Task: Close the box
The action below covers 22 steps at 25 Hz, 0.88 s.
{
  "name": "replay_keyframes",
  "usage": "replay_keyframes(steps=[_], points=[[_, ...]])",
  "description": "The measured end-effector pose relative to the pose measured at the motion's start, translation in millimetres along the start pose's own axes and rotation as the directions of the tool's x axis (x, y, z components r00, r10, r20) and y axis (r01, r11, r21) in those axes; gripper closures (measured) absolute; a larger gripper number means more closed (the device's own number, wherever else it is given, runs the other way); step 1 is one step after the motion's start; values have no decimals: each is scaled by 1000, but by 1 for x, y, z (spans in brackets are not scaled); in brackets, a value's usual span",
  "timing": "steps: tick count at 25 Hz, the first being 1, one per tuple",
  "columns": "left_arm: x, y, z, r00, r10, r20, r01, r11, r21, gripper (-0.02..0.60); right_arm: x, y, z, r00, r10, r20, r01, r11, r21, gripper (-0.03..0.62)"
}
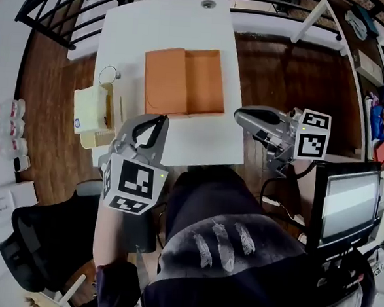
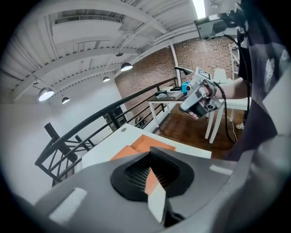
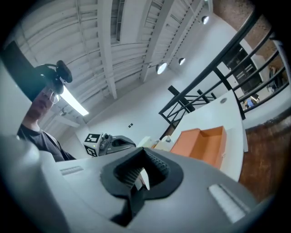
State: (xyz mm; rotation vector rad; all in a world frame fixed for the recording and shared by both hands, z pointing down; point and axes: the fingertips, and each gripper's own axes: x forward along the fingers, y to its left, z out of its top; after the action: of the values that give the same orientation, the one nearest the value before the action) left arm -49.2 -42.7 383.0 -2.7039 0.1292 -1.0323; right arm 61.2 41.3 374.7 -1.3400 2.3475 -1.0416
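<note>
Gripper views show your left gripper (image 2: 149, 151) and right gripper (image 3: 143, 150) closed, empty; head view alone shows both near the table's (image 1: 206, 144) front edge, orange box (image 1: 203, 81) open beyond.

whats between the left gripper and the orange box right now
Nothing but a bare stretch of white table separates the left gripper from the orange box; the head view shows it.

Bright, even light from ceiling lamps (image 2: 45, 94), strong fisheye bending and dark vignette at the edges.
</note>
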Motion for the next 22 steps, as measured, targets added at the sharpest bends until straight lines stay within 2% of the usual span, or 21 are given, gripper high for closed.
replay_keyframes(steps=[3,7,11,15,17,18,19,20,21,22], points=[[4,15,-5,1000,13,-9,-14,999,-38,566,22,1,14,1000,-3,-21,1,997,-76,589],[7,50,-24,1000,14,7,-14,997,-80,566,64,3,24,995,-60,-83,41,975,-218,589],[8,91,-34,999,8,33,-5,998,-69,566,101,13,27,984,-134,-114,80,920,-384,589],[15,116,-42,999,7,36,-4,994,-107,566,119,12,35,973,-193,-126,113,878,-466,589],[23,124,-46,1000,7,15,-6,994,-110,566,119,0,35,954,-251,-163,134,845,-517,589],[29,127,-49,1000,10,-4,-10,994,-110,566,115,-11,34,933,-304,-191,153,818,-554,589],[36,129,-55,1000,13,-28,-16,994,-109,566,108,-27,31,899,-373,-227,175,784,-596,589],[45,128,-62,998,12,-54,-18,994,-103,566,100,-46,26,850,-452,-272,189,743,-642,589],[53,127,-69,997,10,-80,-17,996,-92,566,89,-66,18,784,-532,-321,189,696,-692,589],[61,126,-76,994,11,-105,-19,997,-73,566,77,-87,10,706,-606,-366,173,649,-741,589]])
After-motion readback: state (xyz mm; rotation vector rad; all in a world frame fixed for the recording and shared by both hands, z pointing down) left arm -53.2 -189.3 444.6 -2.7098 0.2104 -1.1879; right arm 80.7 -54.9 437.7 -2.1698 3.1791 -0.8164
